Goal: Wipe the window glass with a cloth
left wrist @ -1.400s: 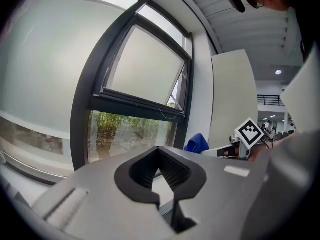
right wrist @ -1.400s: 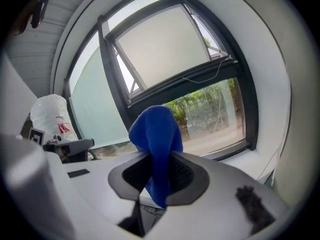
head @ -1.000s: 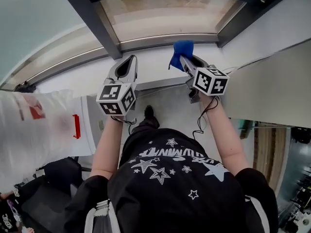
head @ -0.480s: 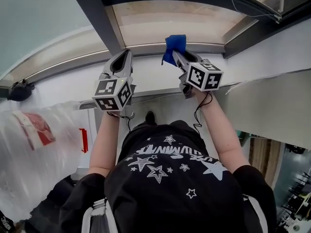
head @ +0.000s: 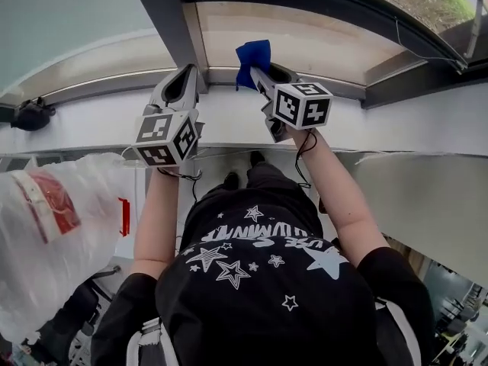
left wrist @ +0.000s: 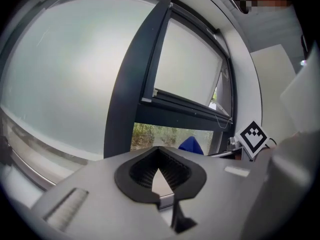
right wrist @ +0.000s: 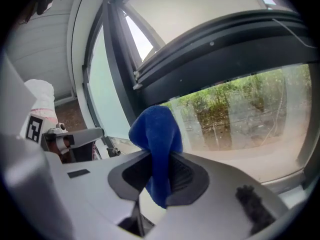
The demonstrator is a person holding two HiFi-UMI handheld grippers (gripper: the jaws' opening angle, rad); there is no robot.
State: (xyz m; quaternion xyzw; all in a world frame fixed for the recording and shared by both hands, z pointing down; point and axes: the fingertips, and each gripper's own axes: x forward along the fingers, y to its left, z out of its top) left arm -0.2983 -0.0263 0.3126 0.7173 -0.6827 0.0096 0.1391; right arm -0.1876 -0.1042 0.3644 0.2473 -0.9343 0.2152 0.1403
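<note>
A blue cloth [head: 252,56] is pinched in my right gripper [head: 255,73], which is shut on it; the cloth sticks up past the jaws, close to the lower part of the window glass [head: 305,40]. In the right gripper view the cloth [right wrist: 157,139] bunches above the right gripper [right wrist: 159,171], with the glass [right wrist: 240,119] and greenery behind it. I cannot tell whether cloth and glass touch. My left gripper [head: 183,81] is shut and holds nothing, at the foot of the dark mullion [head: 164,21]. In the left gripper view the left gripper [left wrist: 159,156] points at the window frame, with the cloth [left wrist: 191,145] to its right.
A white sill [head: 229,120] runs under the window. A frosted pane [head: 69,29] lies left of the mullion. A clear plastic bag [head: 53,219] with red print hangs at the left. A small dark object [head: 30,114] sits on the sill's far left.
Both grippers have moved up and forward, from over the sill to the bottom of the window. The cloth now stands before the glass. The right gripper has shifted left.
</note>
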